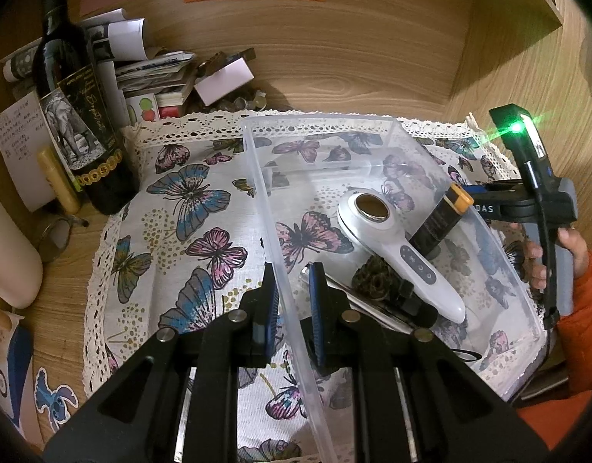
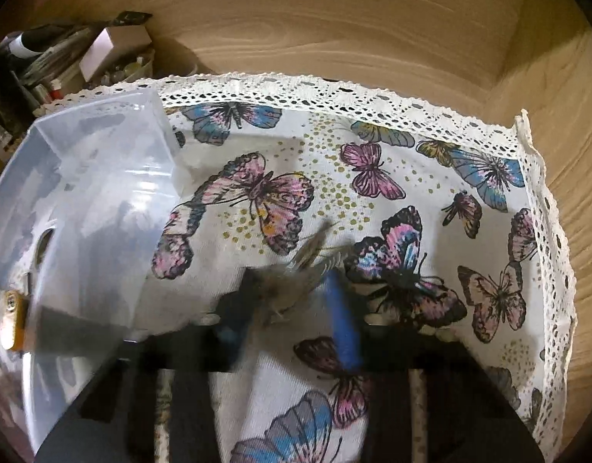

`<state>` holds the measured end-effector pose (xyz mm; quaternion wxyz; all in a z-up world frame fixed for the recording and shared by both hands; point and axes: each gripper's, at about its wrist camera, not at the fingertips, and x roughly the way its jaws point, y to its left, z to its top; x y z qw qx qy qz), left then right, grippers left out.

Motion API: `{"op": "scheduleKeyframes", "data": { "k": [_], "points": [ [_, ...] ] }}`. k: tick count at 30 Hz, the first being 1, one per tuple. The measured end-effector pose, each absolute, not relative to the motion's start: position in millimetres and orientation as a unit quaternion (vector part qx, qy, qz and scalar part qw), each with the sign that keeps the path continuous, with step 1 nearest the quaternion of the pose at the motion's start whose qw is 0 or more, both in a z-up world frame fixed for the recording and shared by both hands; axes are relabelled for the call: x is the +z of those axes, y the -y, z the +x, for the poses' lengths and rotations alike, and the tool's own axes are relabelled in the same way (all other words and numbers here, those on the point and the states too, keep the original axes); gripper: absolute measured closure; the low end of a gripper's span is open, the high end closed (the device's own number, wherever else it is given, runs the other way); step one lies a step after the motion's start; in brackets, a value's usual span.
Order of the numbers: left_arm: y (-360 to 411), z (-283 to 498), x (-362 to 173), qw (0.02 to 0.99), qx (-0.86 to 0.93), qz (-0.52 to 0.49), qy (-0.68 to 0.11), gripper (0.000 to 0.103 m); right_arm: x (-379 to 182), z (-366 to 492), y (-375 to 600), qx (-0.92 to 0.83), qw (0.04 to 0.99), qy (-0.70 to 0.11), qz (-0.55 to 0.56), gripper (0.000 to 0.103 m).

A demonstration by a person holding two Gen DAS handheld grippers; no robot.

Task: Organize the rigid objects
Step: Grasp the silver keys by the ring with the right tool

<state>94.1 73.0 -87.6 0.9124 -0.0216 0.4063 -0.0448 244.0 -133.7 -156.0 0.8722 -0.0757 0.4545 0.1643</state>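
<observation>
Bin ran lengthwise toward the counter's back edge; my left tongs straddled its wall, ajar; right tongs pinched a blurred feathery thing.

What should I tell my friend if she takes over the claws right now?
Left claw: open, its fingers straddling the left wall of the clear bin, not visibly squeezing it.
Right claw: beside the bin over the butterfly cloth. A blurry brown tuft sits between its fingers; whether it is gripped cannot be told.
Done: the white handheld gadget, the black cylinder with the orange cap, a brown dried clump and a metal tool lie in the bin.
Left: probably the tuft goes in next.
</observation>
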Motion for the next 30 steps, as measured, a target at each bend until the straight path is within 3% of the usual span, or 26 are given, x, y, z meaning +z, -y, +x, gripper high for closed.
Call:
{"op": "scheduleKeyframes", "data": {
  "k": [11,30],
  "points": [
    [-73.5,97.0,-88.2,0.913,-0.048,-0.023,-0.406,0.088,-153.9,204.1,149.1,0.155,0.885,-0.431,-0.084,0.077],
    [-74.3,97.8,-89.0,0.913,-0.049,-0.023,-0.405,0.088,-56.9,152.8,141.3,0.175,0.933,-0.305,-0.075,0.077]
  ]
}}
